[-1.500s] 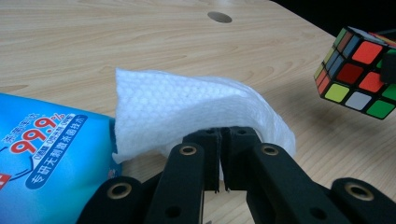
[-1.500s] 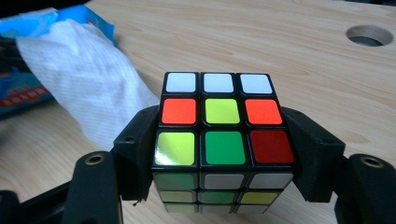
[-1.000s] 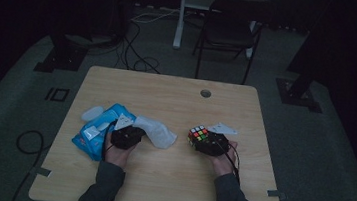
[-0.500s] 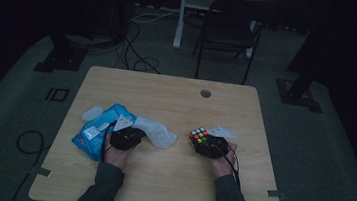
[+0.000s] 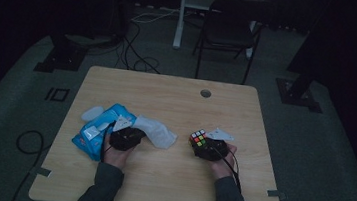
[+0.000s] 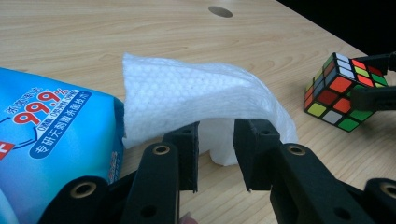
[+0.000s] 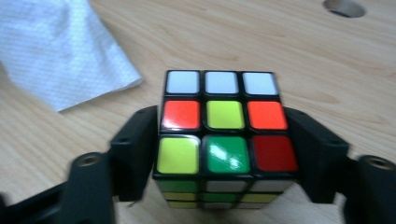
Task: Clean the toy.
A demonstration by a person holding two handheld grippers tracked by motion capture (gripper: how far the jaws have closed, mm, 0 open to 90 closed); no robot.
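A scrambled Rubik's cube (image 5: 197,138) (image 7: 224,114) stands on the wooden table (image 5: 176,100), right of centre. My right gripper (image 5: 202,144) (image 7: 224,140) straddles it; its jaws have just been opening and now flank the cube's sides loosely. A white wet wipe (image 5: 160,134) (image 6: 201,98) lies rumpled beside a blue wipe pack (image 5: 95,132) (image 6: 42,135). My left gripper (image 5: 133,132) (image 6: 215,135) sits just under the wipe's near edge. Its jaws have just been opening, with a gap between the pads that shows the wipe beyond.
The wipe (image 7: 60,51) and cube (image 6: 343,91) are about a hand's width apart. A round cable hole (image 5: 206,93) sits near the table's far edge. A chair (image 5: 229,30) and floor cables (image 5: 137,41) lie beyond the table.
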